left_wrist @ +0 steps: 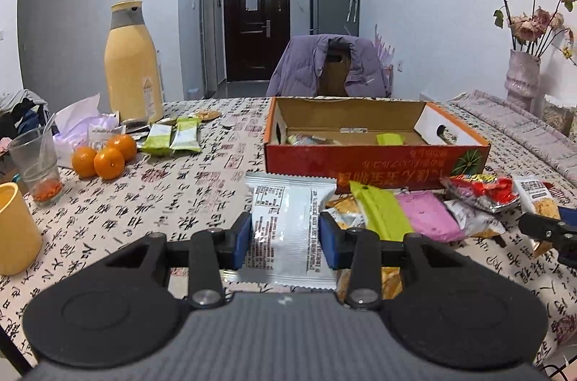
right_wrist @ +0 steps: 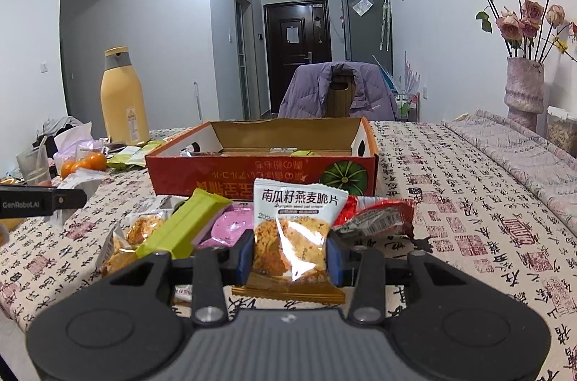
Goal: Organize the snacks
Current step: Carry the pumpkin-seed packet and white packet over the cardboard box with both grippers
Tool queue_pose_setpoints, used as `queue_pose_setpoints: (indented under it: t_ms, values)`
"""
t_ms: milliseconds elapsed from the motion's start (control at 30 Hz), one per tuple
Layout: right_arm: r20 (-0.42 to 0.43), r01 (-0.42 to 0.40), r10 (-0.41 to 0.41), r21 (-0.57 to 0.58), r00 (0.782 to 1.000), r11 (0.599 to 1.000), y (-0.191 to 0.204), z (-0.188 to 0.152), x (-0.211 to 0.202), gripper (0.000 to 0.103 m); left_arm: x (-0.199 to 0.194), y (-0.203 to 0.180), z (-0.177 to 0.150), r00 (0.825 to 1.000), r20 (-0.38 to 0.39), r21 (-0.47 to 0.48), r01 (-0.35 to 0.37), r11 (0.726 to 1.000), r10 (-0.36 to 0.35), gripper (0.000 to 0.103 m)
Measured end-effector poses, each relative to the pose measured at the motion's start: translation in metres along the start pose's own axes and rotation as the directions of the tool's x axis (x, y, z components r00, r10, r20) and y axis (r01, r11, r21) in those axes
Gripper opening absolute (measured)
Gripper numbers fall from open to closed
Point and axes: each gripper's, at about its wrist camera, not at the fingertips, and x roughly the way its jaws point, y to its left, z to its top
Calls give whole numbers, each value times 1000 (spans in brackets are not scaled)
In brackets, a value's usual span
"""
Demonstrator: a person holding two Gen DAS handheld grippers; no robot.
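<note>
The left gripper is pinching a white snack packet above the tablecloth's near edge, while the right gripper is clamping an oat crisp packet, both tilting slightly downward. Beyond them, loose snacks are lying before the open red box, with 3 oranges and a yellow flask sitting toward the far left.

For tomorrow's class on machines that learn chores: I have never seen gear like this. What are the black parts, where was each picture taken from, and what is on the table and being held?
The black parts are hand-held grippers, one in each of a person's hands, each with a camera looking along its fingers. The left gripper is shut on a white packet. The right gripper is shut on an oat crisp packet. On the patterned table lie loose snacks before an open box. To the left stand oranges, a yellow flask and a glass.
</note>
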Motion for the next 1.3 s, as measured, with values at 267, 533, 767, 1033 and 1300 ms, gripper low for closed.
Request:
queue_pose_setpoints:
  t_ms: [267,533,767,1033,1300]
  values:
    - [24,9,-9,-6,1000,1000,-2,15,6,39,5,-10,14,999,23,1,27,1000,-27,40]
    - [57,19,-19,-4,998,1000,-4,41,25,39,24,-23,37,998,42,4,52,999,-52,40]
    - [87,24,-22,-12,996,1000,-2,72,53,39,47,-30,63,996,63,2,59,998,-59,40]
    - [88,15,-14,-16,996,1000,2,106,94,39,81,-37,94,996,66,2,65,998,-65,40]
    - [43,14,-14,8,999,1000,5,133,150,39,126,-43,120,996,56,-16,64,998,-63,40]
